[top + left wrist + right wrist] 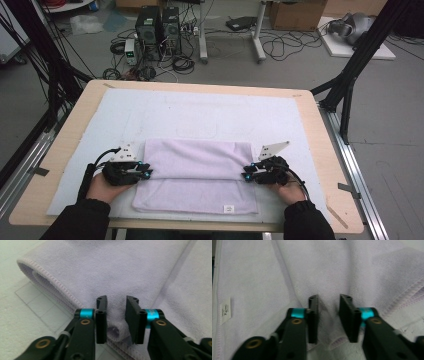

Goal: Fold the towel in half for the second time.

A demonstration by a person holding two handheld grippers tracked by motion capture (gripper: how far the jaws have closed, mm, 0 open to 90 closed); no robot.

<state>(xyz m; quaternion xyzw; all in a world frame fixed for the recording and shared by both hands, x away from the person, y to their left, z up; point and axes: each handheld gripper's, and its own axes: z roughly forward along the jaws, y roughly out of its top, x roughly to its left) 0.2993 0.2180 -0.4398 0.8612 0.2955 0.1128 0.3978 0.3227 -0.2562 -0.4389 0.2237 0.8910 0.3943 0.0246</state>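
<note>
In the high view, a lilac towel (195, 177) is lying on a white mat (200, 115) that is covering most of a wooden table (65, 145), toward the person's side, its far half doubled over so that a fold edge is running across it from side to side. The left gripper (146, 172) is reaching in at the towel's left edge and the right gripper (246, 175) at its right edge, both at the ends of that fold line. Bare mat is stretching wide beyond the towel's far edge, and narrower strips are lying open to either side; the near hem, carrying a small white label (228, 208), is sitting close to the table's front rim. In the left gripper view, the left gripper (116, 320) is straddling the hemmed edge of the towel (120, 270): a bunched ridge of cloth is rising between the jaws, which are standing a little apart, the pads not visibly pressing it. The rolled fold is curving away to the upper left, with mat beside it. In the right gripper view, the right gripper (329, 318) is likewise standing over the edge of the towel (324, 267), jaws parted slightly with a crease of cloth between them, no clear pinch showing; the label (226, 310) is lying off to the left.
</note>
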